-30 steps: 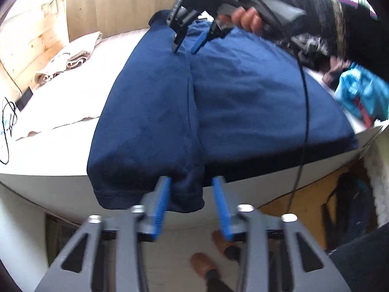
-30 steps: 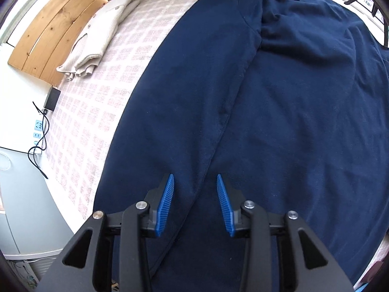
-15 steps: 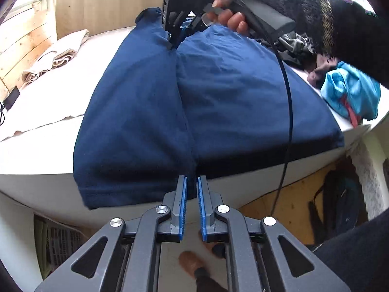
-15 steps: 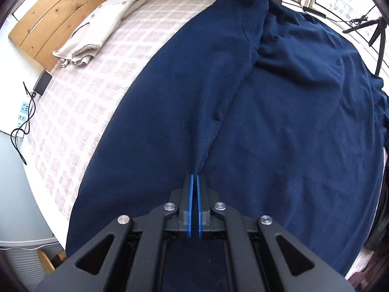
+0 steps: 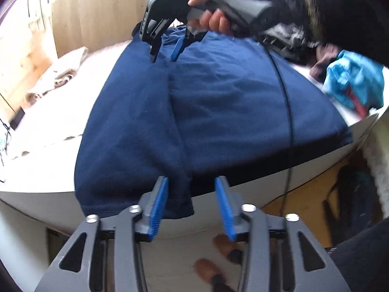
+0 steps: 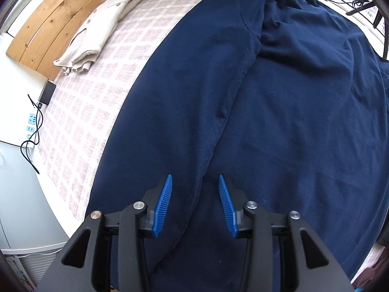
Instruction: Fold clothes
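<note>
A large navy garment (image 5: 218, 112) (image 6: 291, 121) lies spread on the bed, its left side folded inward to a long edge down the middle. Its near hem (image 5: 136, 194) hangs over the bed's edge. My left gripper (image 5: 192, 180) is open at that hem, and the flap's corner sits between its blue pads without being pinched. A hand holds my right gripper (image 5: 164, 59) (image 6: 195, 175) open just above the far end of the fold edge, with nothing in it.
A folded cream garment (image 6: 97, 31) (image 5: 56, 77) lies by the wooden headboard (image 6: 48, 24). A turquoise cloth (image 5: 352, 85) and a dark clothes pile sit at the bed's right side. The right gripper's cable (image 5: 287, 112) drapes across the garment. A person's shoes (image 5: 206, 270) are below.
Both grippers were open a second ago, shut half a second ago at the fold edge, and now stand open again. The garment lies much as before.
</note>
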Tool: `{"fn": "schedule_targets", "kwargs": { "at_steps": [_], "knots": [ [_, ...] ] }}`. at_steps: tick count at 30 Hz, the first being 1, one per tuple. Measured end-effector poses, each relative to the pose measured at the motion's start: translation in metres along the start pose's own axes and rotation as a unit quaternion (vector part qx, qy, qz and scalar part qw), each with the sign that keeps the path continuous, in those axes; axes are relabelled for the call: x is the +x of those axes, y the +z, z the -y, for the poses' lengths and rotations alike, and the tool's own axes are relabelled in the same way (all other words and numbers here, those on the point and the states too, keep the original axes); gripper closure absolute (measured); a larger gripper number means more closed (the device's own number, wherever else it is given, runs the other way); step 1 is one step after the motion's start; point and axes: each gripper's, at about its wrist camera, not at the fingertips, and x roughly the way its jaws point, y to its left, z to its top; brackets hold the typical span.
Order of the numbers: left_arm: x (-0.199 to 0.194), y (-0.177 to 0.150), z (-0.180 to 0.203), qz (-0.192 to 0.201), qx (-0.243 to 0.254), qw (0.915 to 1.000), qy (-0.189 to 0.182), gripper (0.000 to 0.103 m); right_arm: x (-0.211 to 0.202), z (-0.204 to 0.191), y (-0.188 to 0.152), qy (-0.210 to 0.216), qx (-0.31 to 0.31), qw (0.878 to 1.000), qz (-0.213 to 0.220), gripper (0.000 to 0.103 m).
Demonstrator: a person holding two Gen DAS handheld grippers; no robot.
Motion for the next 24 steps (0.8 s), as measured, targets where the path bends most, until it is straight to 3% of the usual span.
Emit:
{"fn": "schedule_targets", "kwargs": {
  "at_steps": [1,2,6,9,13,14,15,16,17,18,21,22,24],
  "knots": [
    [0.0,0.0,-0.002,0.0,0.003,1.0,0.009,0.098,0.0,-0.002,-0.002,-0.007,-0.005,1.0,0.001,0.088],
    [0.001,-0.001,-0.006,-0.001,0.0,1.0,0.009,0.1,0.0,-0.003,-0.004,-0.016,-0.011,1.0,0.003,0.098],
    [-0.018,0.005,-0.033,0.008,-0.06,0.9975,-0.037,0.101,-0.001,-0.01,-0.011,-0.052,-0.036,0.998,0.011,0.099],
    [-0.029,0.007,-0.032,0.026,-0.067,0.9948,-0.072,0.1,-0.001,-0.015,-0.017,-0.079,-0.055,0.995,0.016,0.099],
    [-0.016,0.001,-0.012,-0.023,-0.027,0.9948,-0.096,0.093,-0.001,-0.021,-0.025,-0.115,-0.08,0.99,0.023,0.095],
    [-0.02,-0.002,-0.016,-0.019,-0.029,0.995,-0.094,0.088,-0.002,-0.023,-0.026,-0.124,-0.086,0.988,0.025,0.086],
    [-0.025,-0.006,-0.019,-0.016,-0.031,0.9951,-0.093,0.084,-0.002,-0.025,-0.028,-0.133,-0.092,0.986,0.027,0.083],
    [-0.031,-0.01,-0.026,-0.011,-0.037,0.9955,-0.087,0.073,-0.008,-0.029,-0.035,-0.134,-0.097,0.985,0.041,0.083],
    [-0.039,-0.016,-0.039,-0.007,-0.053,0.9959,-0.074,0.065,-0.018,-0.034,-0.044,-0.121,-0.101,0.986,0.057,0.083],
    [-0.044,-0.022,-0.056,-0.006,-0.073,0.9952,-0.065,0.065,-0.029,-0.025,-0.047,-0.094,-0.104,0.988,0.067,0.083],
    [-0.041,-0.036,-0.11,-0.021,-0.147,0.9877,-0.051,0.066,-0.047,-0.025,-0.004,-0.004,-0.106,0.992,0.065,0.083],
    [-0.037,-0.04,-0.125,-0.028,-0.167,0.9842,-0.052,0.066,-0.045,-0.036,0.007,0.016,-0.108,0.992,0.057,0.083],
    [-0.026,-0.042,-0.143,-0.039,-0.188,0.979,-0.069,0.066,-0.035,-0.046,-0.002,0.033,-0.109,0.993,0.042,0.083]
  ]
}}
